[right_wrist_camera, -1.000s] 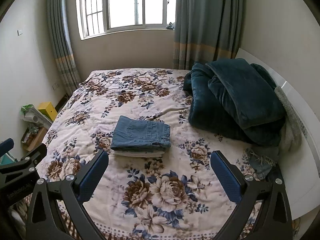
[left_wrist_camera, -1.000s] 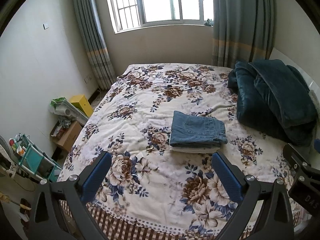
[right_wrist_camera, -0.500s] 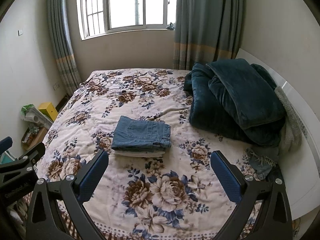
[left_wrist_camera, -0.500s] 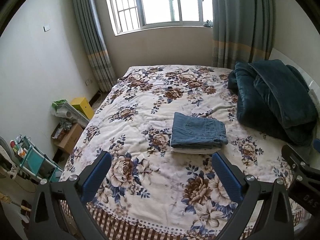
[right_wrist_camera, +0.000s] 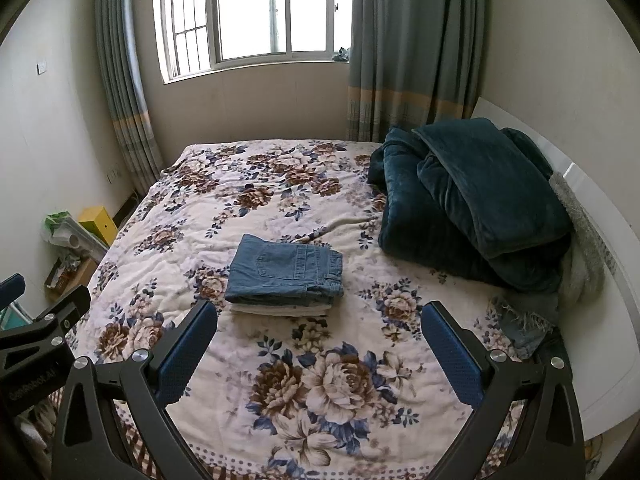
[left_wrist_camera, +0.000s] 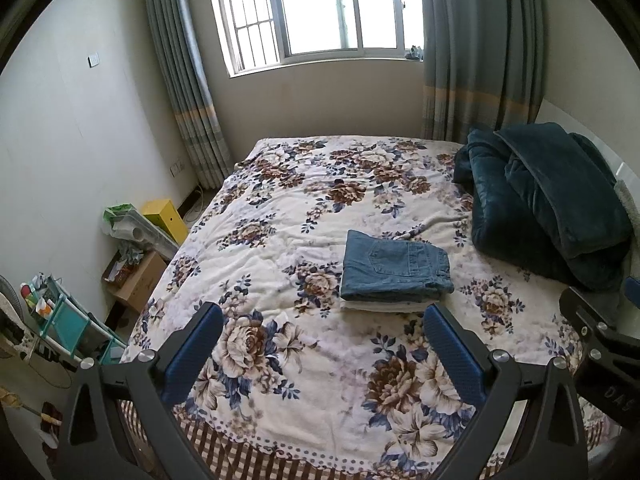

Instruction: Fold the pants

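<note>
Evidently folding is finished: jeans (left_wrist_camera: 394,270) lie stacked ahead of both wide, empty grippers (left_wrist_camera: 320,346) (right_wrist_camera: 318,344); nothing remains.

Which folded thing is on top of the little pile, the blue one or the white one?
The blue jeans are on top; the white folded garment only peeks out underneath.
</note>
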The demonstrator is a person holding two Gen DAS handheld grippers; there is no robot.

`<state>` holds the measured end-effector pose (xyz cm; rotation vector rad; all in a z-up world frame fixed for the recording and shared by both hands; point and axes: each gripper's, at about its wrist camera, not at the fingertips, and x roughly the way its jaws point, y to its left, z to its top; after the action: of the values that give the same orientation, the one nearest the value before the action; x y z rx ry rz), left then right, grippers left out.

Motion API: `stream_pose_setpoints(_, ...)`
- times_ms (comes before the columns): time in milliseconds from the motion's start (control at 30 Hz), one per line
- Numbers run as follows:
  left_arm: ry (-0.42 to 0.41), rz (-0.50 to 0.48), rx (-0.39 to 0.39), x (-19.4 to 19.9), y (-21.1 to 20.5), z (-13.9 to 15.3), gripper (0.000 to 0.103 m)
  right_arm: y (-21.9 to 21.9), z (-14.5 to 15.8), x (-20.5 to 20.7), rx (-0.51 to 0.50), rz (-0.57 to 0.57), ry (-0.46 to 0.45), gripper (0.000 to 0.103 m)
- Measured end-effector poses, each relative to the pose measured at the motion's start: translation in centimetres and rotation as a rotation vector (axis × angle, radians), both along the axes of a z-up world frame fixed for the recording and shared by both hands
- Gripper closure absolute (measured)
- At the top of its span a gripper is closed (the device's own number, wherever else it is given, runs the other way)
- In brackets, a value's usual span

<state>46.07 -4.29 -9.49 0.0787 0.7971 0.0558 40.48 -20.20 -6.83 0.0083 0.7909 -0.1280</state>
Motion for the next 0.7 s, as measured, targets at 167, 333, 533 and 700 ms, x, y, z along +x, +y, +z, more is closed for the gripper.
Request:
stream_pose_setpoints(167,0.001,0.0,0.003,-0.02,-0.07,0.1,0.0,0.04,0.01,0.13,0.004,0.0,0.002,0.0)
stream_pose_setpoints(333,-0.001,0.002,0.0,-0.07,0.06,0.07,0.0,0.09,0.11,0.14,0.001,0.0,0.002,0.0)
stream_pose_setpoints(533,-0.002,0.005,0.0,-0.25,0.22,-0.03,0.0,0.25,0.25,0.23,0.002,0.001,-0.001,0.0)
stream_pose_setpoints(700,-0.004,0.004,0.001,-0.23,0.19,0.07,0.0,0.29,0.23,0.22,0.003,-0.001,-0.001,0.0)
